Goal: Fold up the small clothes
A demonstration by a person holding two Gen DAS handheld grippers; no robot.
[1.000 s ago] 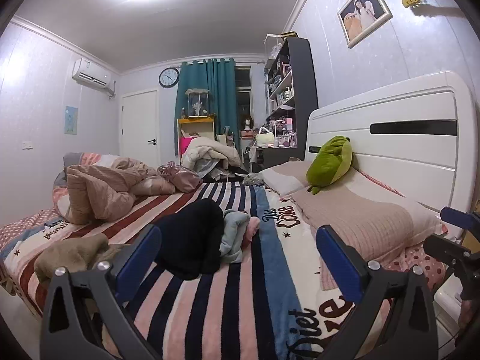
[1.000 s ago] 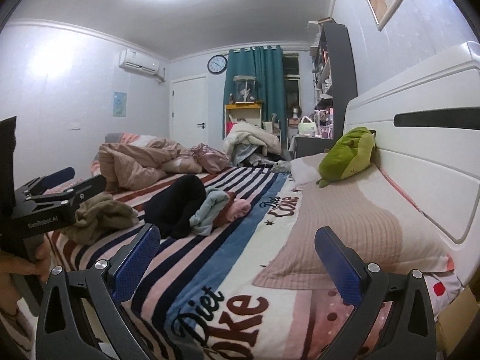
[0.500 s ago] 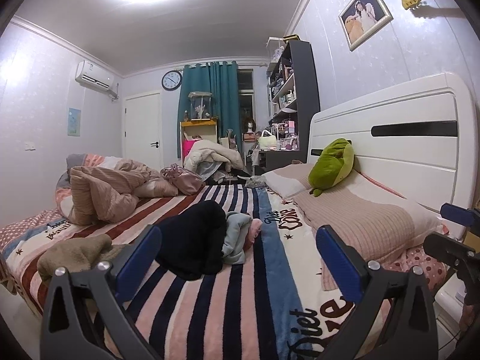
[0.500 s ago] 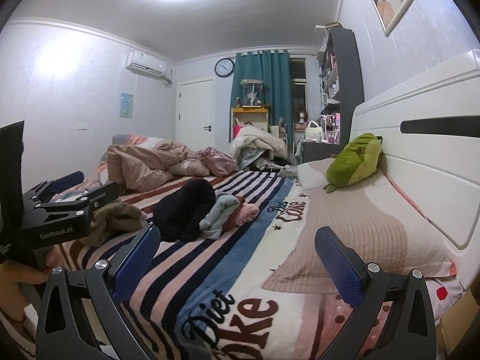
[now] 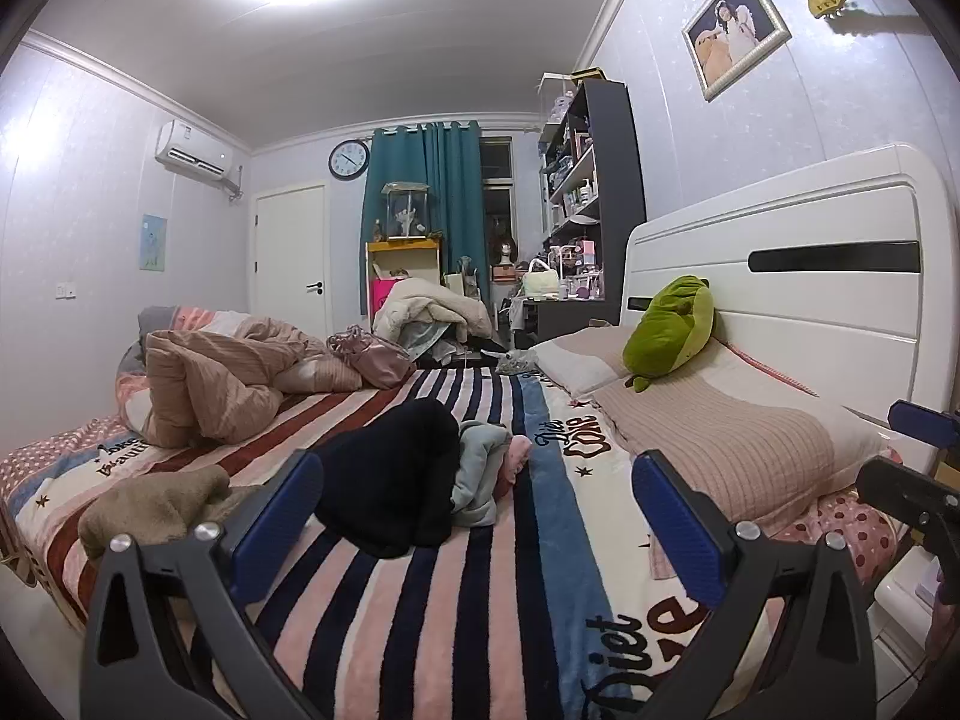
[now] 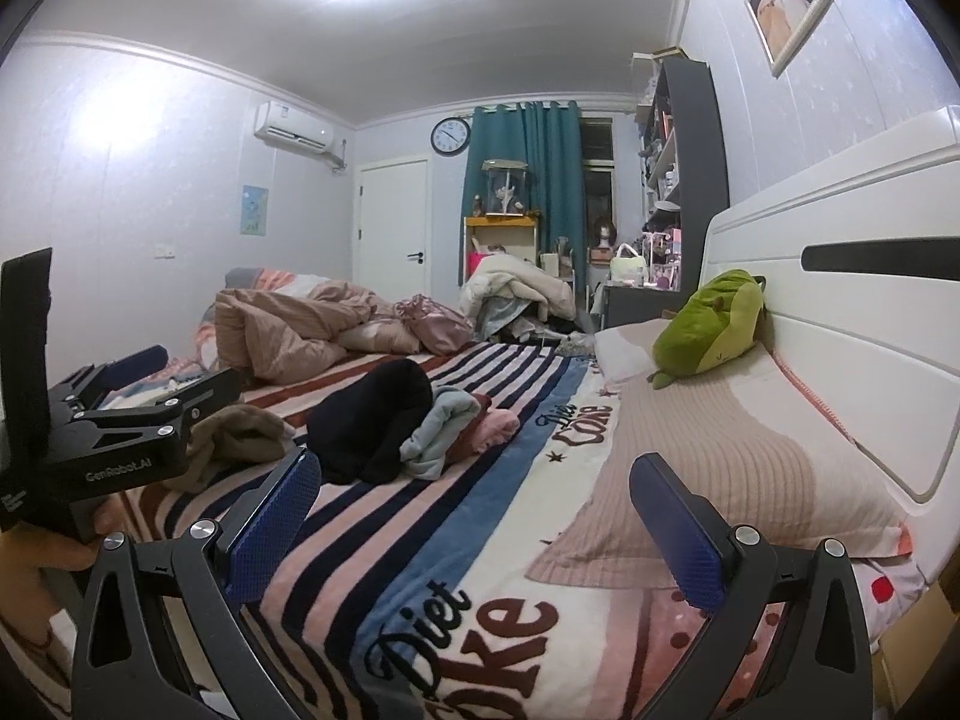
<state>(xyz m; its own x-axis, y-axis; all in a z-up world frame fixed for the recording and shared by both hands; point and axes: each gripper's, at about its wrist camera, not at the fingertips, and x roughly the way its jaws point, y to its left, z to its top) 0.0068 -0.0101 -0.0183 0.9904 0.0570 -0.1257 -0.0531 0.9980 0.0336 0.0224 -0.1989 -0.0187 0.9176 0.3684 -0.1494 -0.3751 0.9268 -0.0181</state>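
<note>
A heap of small clothes lies mid-bed on the striped blanket (image 5: 480, 588): a black garment (image 5: 390, 480), a grey-blue one (image 5: 480, 480) and a pink one (image 5: 516, 462). A tan garment (image 5: 156, 510) lies apart near the bed's left edge. My left gripper (image 5: 474, 516) hovers open above the blanket, short of the heap, holding nothing. In the right wrist view the same heap shows as black garment (image 6: 372, 420), grey-blue one (image 6: 444, 426), pink one (image 6: 498, 426). My right gripper (image 6: 474, 516) is open and empty, further back. The left gripper's body (image 6: 120, 438) appears at the left, held by a hand (image 6: 42, 546).
A white headboard (image 5: 810, 312) runs along the right, with pillows (image 5: 720, 438) and a green plush toy (image 5: 666, 330) against it. A rumpled pink quilt (image 5: 222, 378) lies at the far left of the bed. Shelves (image 5: 588, 192) and a clothes pile (image 5: 432, 312) stand beyond.
Both views have tilted up slightly and shifted a little; the clothes lie as before. Both grippers stay open and empty.
</note>
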